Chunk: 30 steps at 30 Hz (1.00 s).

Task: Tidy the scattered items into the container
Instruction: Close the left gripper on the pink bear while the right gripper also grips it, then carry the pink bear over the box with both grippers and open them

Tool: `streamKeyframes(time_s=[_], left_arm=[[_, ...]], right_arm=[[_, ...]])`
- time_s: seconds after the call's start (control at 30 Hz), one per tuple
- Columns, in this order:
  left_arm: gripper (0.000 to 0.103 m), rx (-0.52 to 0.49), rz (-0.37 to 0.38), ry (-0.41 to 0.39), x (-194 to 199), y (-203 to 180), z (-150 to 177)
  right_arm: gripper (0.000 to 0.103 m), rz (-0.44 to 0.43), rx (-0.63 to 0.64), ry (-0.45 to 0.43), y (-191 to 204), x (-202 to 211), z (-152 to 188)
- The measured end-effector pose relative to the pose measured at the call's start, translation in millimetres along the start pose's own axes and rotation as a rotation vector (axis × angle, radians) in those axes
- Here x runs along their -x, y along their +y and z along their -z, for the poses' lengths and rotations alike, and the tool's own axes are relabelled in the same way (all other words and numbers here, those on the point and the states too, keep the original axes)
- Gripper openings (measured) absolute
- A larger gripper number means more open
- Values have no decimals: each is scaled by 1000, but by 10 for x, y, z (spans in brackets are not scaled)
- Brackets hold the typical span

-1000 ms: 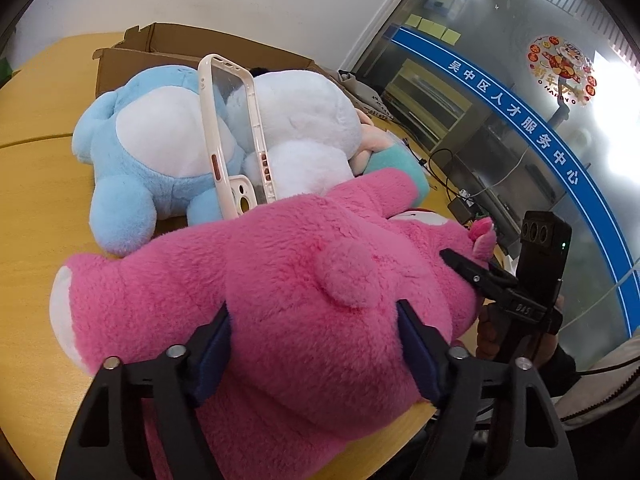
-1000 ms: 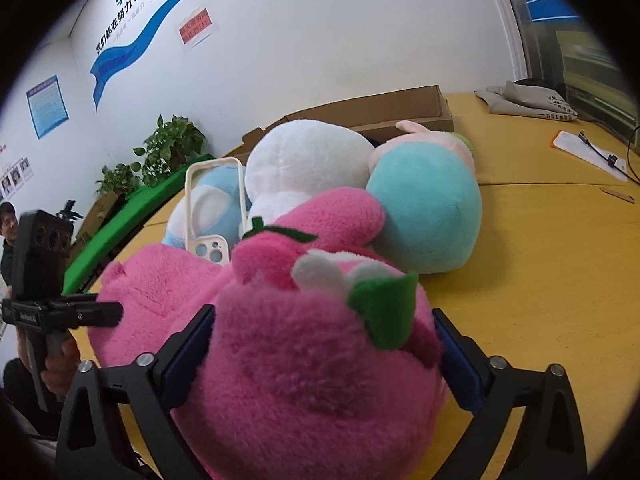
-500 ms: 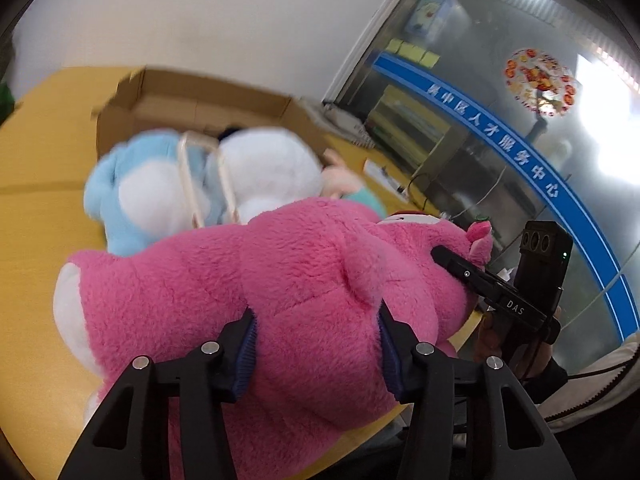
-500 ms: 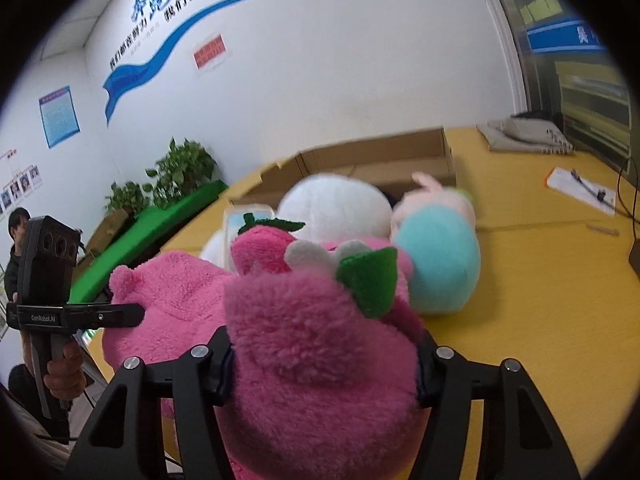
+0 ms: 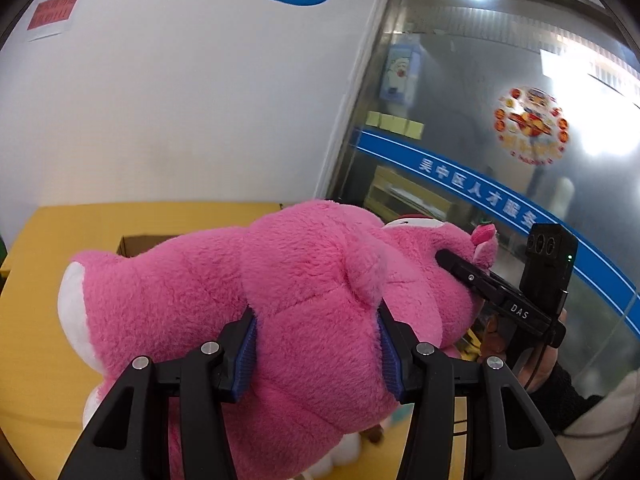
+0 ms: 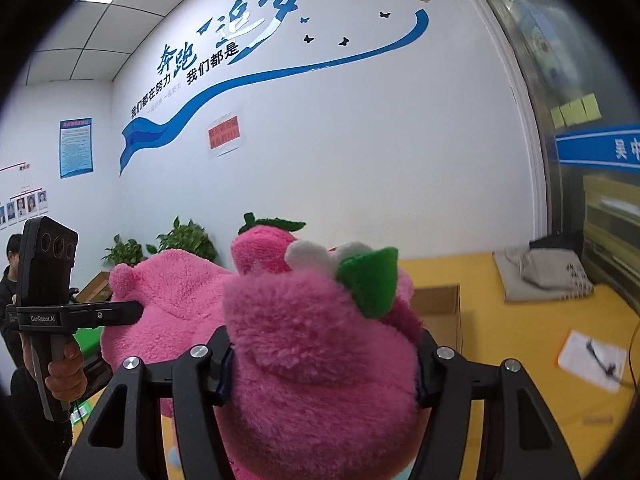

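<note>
**Operator:** Right, I have the pink plush bear (image 5: 304, 288) in both claws. My left gripper (image 5: 316, 350) is clamped across its back end: the blue pads (image 5: 245, 356) press into the fur on either side, and the body bulges out above and below them. One white-soled foot sticks out toward the left edge of that view.

**Second:** And your right?

**Operator:** My right gripper (image 6: 324, 364) is closed on the head end. The fur fills the whole gap between its fingers, and the green leaf and white flower on the hat sit just above the grip. In the left wrist view I can see one right finger pressing against the bear's head, with a hand (image 5: 536, 364) on the handle behind it.

**Second:** Where is it relative to the box?

**Operator:** The bear hangs between the two claws, clear of the yellow table (image 5: 36, 320). The cardboard box (image 5: 138, 242) lies beyond it; only a brown edge peeks past the fur in each view. In the right wrist view the box (image 6: 438, 308) shows just right of the head. I cannot tell whether the bear is over the opening.
</note>
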<state>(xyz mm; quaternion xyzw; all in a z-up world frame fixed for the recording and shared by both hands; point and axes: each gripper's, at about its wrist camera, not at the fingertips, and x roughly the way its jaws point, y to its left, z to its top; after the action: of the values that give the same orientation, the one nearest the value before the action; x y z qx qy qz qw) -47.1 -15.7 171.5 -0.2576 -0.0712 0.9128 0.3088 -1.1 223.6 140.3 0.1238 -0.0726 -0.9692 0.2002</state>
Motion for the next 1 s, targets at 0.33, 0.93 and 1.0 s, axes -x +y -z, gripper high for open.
streamKeyframes(time_s=[0.33,0.93,1.0], left_arm=[[56,123,-13,155,-2084,1269,-821],[61,74,-174,444,-3043,1924,-197],[62,33,-251,445,-2715,1933,-128]], right_arm=[[63,73,-89,117,-1004,-2126,-301],[84,236,-259,507,-1705,-2923,505],[86,185,-212,488,-1554,-2612,389]])
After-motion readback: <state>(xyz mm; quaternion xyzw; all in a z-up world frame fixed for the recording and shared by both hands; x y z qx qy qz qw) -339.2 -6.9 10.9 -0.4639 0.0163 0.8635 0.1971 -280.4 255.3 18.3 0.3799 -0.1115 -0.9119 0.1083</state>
